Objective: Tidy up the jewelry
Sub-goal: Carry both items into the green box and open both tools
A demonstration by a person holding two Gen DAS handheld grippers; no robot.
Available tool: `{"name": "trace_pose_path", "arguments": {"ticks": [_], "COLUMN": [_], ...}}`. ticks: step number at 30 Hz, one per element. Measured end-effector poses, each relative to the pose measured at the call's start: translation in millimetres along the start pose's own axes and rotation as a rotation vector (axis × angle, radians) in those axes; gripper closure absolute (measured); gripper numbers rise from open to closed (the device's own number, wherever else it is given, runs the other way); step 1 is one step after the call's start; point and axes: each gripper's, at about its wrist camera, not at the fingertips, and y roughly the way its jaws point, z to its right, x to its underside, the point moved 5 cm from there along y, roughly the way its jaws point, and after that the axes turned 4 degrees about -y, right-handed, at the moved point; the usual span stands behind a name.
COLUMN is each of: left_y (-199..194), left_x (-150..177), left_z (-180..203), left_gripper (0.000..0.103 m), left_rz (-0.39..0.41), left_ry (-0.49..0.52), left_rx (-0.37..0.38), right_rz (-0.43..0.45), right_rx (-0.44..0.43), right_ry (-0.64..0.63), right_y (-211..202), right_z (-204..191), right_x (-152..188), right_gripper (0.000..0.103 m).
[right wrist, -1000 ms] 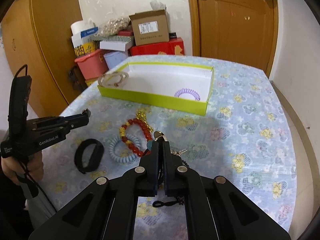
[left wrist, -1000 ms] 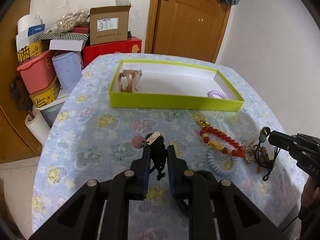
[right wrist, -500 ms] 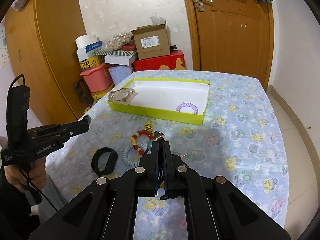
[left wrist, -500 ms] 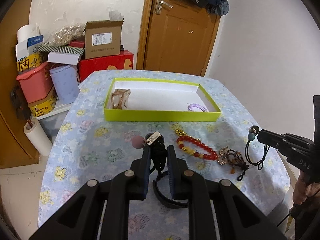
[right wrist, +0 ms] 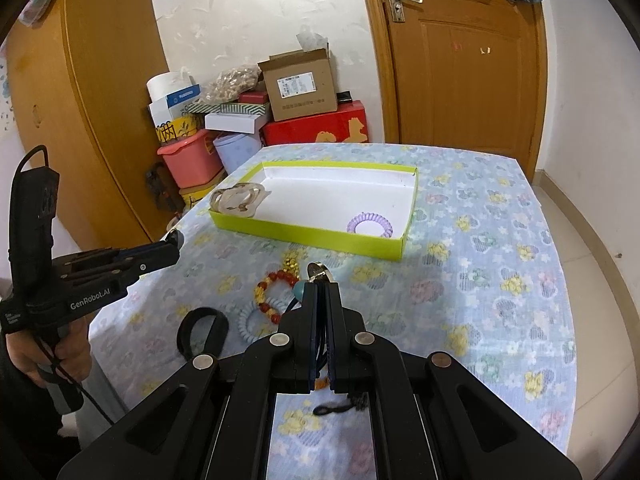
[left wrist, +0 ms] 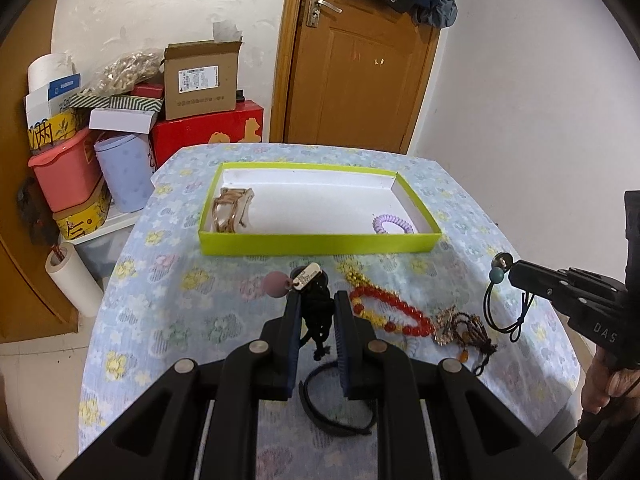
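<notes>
**Two grippers lift cord pieces above a table of jewelry**

Two hand-held grippers hover over a table (left wrist: 132,272) covered in a pale blue flowered cloth. The left gripper (left wrist: 316,304) is closed on one black braided cord ornament (left wrist: 318,312), which carries one pink bead and one small tag at its top. The right gripper (right wrist: 322,292) is pinched tight on one thin black cord with a teal bead (left wrist: 497,275); the cord's loop hangs free in the air.

One lime-green tray (left wrist: 320,242) sits toward the far side of the table. It holds two things: one rose-gold hair claw (left wrist: 231,215) in its left corner and one purple spiral hair tie (left wrist: 393,224) in its right corner.

Four pieces lie loose on the cloth near the grippers: one red and gold bead bracelet (left wrist: 390,312), one brown tasselled ornament (left wrist: 464,330), one pale blue spiral hair tie (right wrist: 250,320) and one black band (right wrist: 202,334).
</notes>
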Motion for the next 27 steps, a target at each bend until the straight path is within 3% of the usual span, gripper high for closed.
{"name": "trace_pose_path", "arguments": {"ticks": [16, 27], "left_y": [63.3, 134.2], "left_x": [-74.7, -102.9], "left_z": [4.9, -10.9], "left_gripper": [0.086, 0.086], "left_rz": [0.009, -0.056], "left_ry": [0.069, 0.051], "left_rx": [-0.031, -0.094], "right_rz": [-0.002, -0.084], "right_rx": [0.036, 0.065], "right_ry": [-0.026, -0.051], "right_y": [64.7, 140.7], "right_z": [41.7, 65.3], "right_x": [-68.0, -92.5], "right_gripper": [0.1, 0.1]}}
